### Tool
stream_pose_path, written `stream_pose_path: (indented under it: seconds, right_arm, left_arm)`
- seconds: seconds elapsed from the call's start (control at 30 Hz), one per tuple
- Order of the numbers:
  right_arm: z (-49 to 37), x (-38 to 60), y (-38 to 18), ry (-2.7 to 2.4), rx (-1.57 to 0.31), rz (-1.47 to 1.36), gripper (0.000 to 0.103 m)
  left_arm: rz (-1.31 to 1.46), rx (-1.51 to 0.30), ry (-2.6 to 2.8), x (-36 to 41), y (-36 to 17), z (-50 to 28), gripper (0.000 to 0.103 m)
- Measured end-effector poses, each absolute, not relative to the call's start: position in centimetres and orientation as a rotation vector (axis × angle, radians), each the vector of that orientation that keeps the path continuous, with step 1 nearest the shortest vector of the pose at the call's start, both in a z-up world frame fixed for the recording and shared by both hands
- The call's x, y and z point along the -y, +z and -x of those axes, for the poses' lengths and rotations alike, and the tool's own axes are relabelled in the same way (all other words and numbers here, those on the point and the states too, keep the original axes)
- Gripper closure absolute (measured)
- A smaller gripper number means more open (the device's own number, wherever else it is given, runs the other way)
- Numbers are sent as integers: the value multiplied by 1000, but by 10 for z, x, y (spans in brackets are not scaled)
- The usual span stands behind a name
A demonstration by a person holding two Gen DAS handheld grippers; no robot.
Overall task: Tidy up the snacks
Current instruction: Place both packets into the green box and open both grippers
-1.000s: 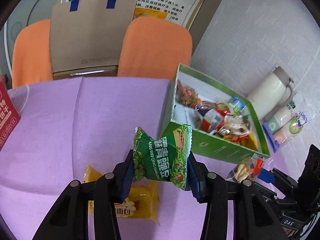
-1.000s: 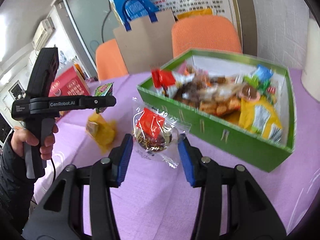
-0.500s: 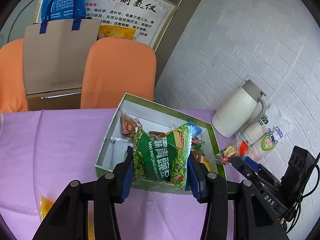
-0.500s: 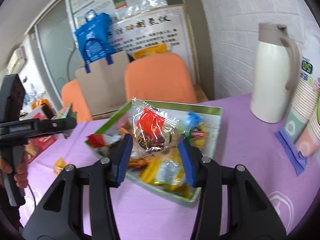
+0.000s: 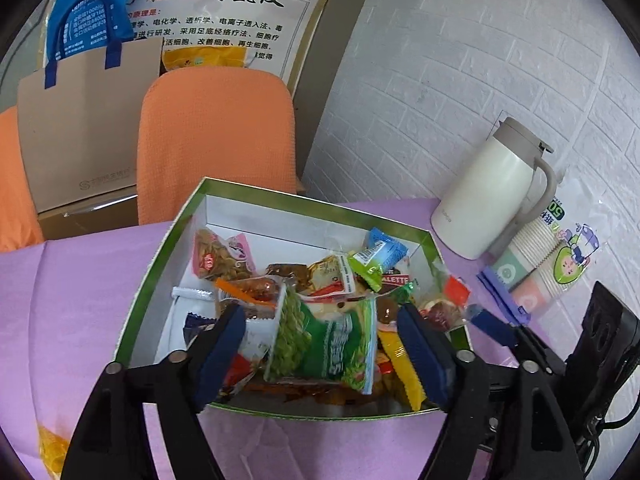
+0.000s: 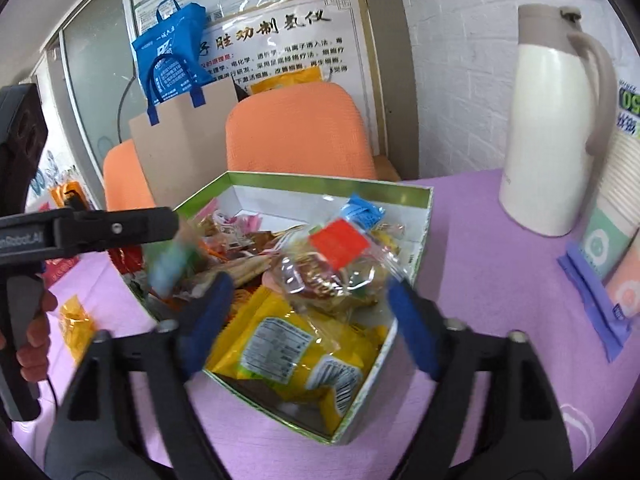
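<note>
A green box (image 5: 160,264) full of snack packets stands on the purple table; it also shows in the right wrist view (image 6: 416,256). My left gripper (image 5: 320,344) is open above the box's near side. The green pea packet (image 5: 324,344) lies loose between its fingers, over the other snacks. My right gripper (image 6: 308,312) is open over the box. The clear packet with a red label (image 6: 332,268) sits free between its fingers, above a yellow packet (image 6: 288,344). The left gripper's body (image 6: 80,232) shows at the left of the right wrist view.
A white thermos jug (image 5: 488,204) and packed paper cups (image 5: 552,268) stand right of the box. A yellow packet (image 6: 76,324) lies on the table left of it. Orange chairs (image 5: 216,140) and a paper bag (image 5: 80,120) are behind the table.
Both grippers moved over the green box and opened. The green pea packet and the clear red-label packet have left their fingers and sit over the box's contents.
</note>
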State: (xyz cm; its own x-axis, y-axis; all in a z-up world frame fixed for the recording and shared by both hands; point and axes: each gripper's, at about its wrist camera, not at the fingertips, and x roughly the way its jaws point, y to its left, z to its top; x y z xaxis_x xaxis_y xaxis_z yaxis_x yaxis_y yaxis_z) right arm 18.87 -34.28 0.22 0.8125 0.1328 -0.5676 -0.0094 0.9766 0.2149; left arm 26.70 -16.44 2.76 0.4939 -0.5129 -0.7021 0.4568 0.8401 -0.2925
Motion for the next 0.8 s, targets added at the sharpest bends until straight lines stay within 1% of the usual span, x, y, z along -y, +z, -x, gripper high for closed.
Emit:
stream_pose_path:
  seconds: [0.23, 0.47, 0.8]
  right_arm:
    - [-169, 351, -3, 52, -604, -258, 14]
    - [-156, 347, 13, 55, -574, -272, 14]
    - [-129, 302, 34, 156, -551, -237, 14]
  left_arm:
    - [87, -863, -537, 141, 28, -254, 17]
    - [86, -814, -508, 118, 42, -222, 17]
    - [103, -788, -431, 71, 56, -177, 17]
